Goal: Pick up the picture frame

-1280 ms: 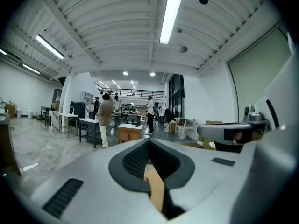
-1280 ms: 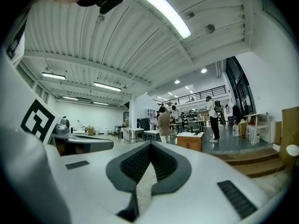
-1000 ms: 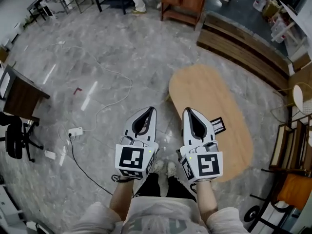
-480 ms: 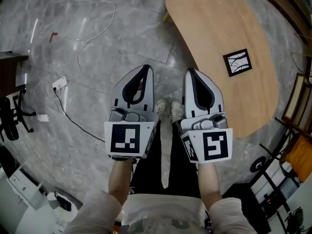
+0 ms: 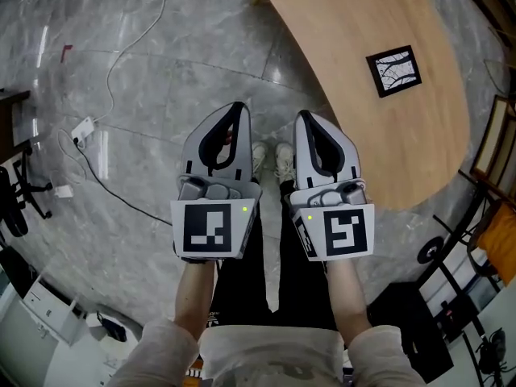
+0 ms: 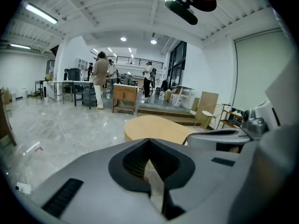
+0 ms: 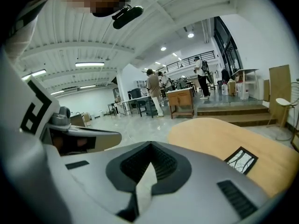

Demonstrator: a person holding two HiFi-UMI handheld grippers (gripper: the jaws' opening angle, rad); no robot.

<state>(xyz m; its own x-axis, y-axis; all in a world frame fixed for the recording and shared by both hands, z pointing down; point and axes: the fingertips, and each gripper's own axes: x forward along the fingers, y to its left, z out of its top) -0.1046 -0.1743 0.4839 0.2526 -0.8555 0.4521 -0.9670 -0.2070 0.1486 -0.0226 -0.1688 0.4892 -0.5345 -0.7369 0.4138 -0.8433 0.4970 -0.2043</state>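
Picture frame (image 5: 394, 71) flat on the wooden table (image 5: 339, 31), up-right of the right gripper (image 5: 306, 121), which is nearer; left gripper (image 5: 238, 110) too pressed together, empty.

The room is bright and evenly lit by strip lights (image 6: 41, 13) and round spots on the white ceiling (image 6: 140, 17). The glossy floor (image 5: 185, 63) throws back pale streaks of glare. Shadows are soft and faint. The 2 gripper views bend strongly at the edges and have black corners. The head view is sharp, with curved edges.
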